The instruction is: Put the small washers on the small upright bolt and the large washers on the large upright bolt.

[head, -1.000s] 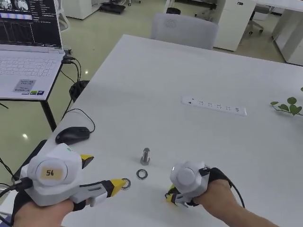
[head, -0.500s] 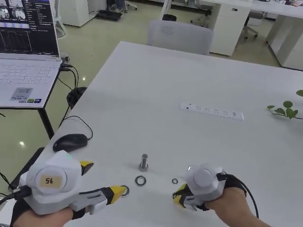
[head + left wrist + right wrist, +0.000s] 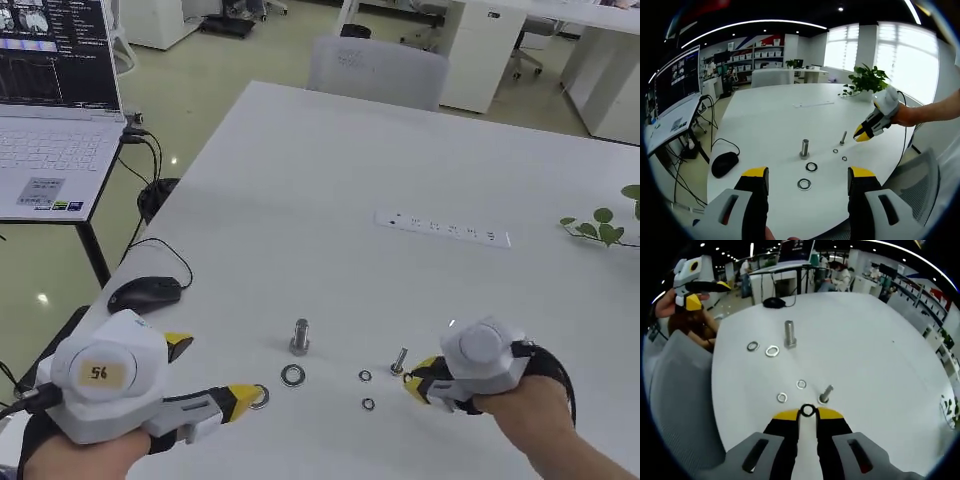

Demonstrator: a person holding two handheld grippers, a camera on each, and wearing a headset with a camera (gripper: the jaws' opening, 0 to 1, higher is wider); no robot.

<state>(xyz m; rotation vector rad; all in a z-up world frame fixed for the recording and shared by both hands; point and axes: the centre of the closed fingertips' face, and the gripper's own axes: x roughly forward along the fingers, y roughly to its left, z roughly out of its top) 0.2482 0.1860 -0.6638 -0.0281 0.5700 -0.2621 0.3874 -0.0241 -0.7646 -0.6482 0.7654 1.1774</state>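
Sole legible txt — "56", label (image 3: 98, 373) on left hand-held gripper (image 3: 213, 371).

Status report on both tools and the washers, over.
Left tool open by a large washer. Right tool shut on a small washer, close to small bolt. Two more small washers lie beside it.

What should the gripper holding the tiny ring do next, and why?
Probably ease the right gripper forward and slightly up, so the small washer hangs over the top of the small upright bolt. The washer is pinched at the jaw tips, and that bolt stands just beyond them, not yet touching it.
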